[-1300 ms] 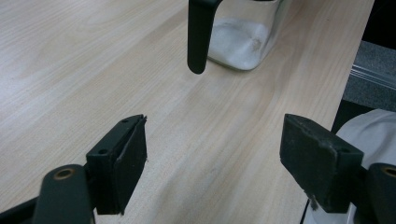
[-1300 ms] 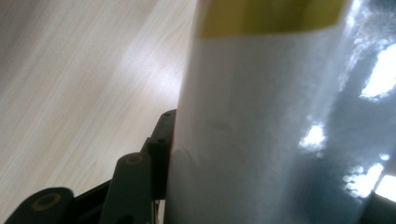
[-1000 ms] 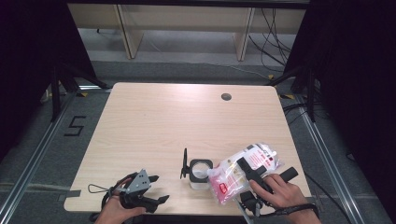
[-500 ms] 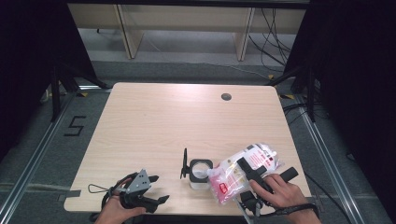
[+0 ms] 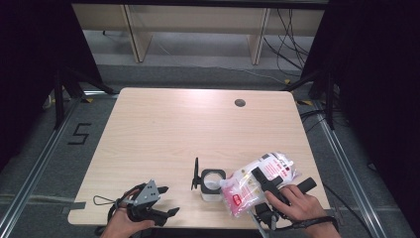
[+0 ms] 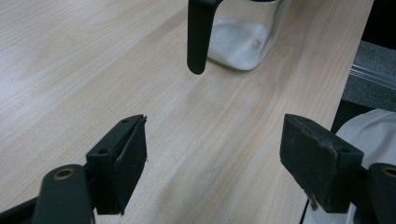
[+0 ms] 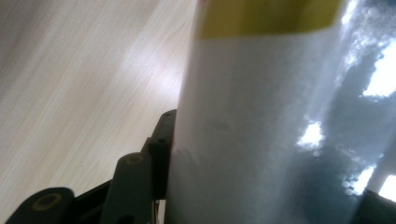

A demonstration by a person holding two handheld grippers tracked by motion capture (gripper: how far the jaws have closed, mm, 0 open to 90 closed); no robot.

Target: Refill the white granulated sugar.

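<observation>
The right claw [image 5: 265,184] grips a crinkly see-through bag [image 5: 257,182] — white stuff inside, red label — tipped over a glass jug [image 5: 212,184]. The left claw [image 5: 163,201] gapes wide, holding nothing.

Pale wood-grain worktop [image 5: 163,134], smooth with a soft sheen. Clear glass jar [image 6: 243,39], glossy, with a matt black plastic handle [image 6: 198,35]. Beside the jar, crinkled glossy white-and-red plastic bag [image 5: 257,181]. Matt black hand-held gripper [image 6: 215,158] pads [image 6: 317,161], slightly rough.
</observation>
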